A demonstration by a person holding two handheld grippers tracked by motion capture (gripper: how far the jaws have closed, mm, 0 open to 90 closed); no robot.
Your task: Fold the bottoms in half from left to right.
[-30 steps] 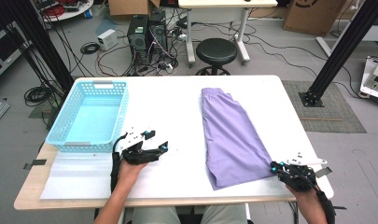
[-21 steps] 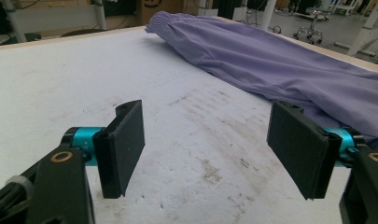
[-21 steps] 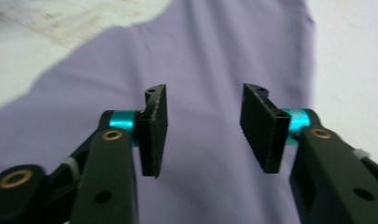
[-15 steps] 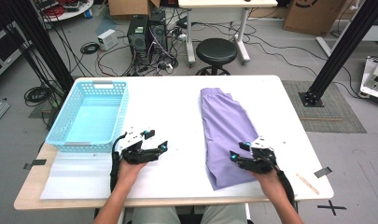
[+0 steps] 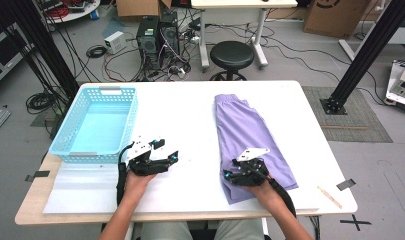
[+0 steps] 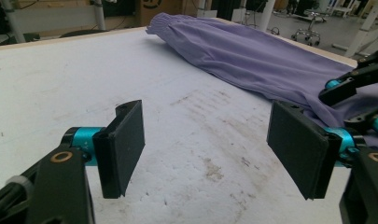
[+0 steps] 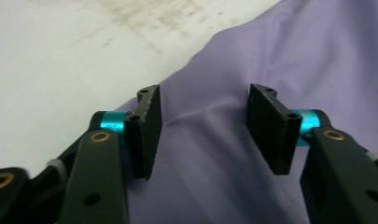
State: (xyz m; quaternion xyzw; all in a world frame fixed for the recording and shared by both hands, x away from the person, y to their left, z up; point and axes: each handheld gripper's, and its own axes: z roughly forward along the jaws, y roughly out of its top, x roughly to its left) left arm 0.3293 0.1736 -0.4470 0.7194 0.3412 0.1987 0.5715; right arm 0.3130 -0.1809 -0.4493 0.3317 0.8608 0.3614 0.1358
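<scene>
Your right gripper (image 5: 229, 176) sat on the purple garment's (image 5: 242, 130) near end, jaws just opened, pinching nothing. Your left gripper (image 5: 166, 153), spread, rested on bare table (image 5: 190, 110) beside the blue basket (image 5: 70, 131).

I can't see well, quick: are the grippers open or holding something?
Left gripper: open, empty.
Right gripper: just opened, over the cloth.

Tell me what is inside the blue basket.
The blue basket holds nothing visible: the high view shows its bare pale-blue floor. The near wall hides a thin strip of the floor just behind it, so that strip cannot be checked.
</scene>
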